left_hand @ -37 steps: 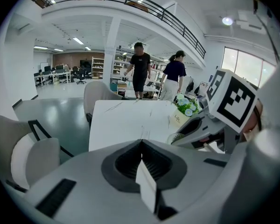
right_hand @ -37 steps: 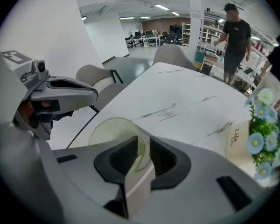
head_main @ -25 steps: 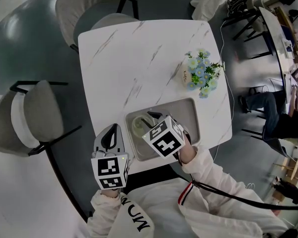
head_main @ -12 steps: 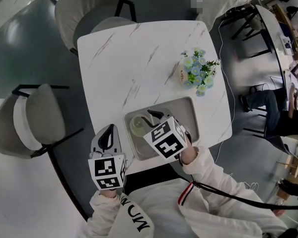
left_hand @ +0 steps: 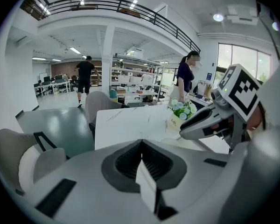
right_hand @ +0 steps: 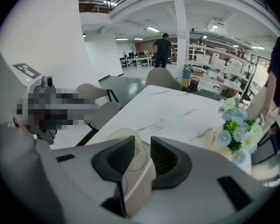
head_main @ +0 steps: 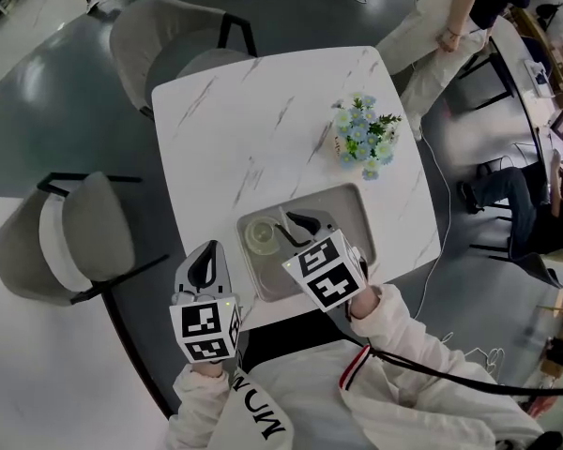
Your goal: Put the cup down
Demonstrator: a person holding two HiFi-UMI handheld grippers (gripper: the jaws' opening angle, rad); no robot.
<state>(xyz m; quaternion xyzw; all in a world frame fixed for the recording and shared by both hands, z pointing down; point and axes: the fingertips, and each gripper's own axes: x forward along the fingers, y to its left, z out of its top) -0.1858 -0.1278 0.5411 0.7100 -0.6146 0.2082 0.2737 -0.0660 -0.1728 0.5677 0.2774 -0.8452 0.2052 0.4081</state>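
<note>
one cup in one tray; right tool parted just beside it, left tool closed, empty.

The head view looked steeply down on the white marble table. Each gripper view sat close behind its own jaws, facing level across that table. All three shared the flowers; the left one also caught the right gripper
</note>
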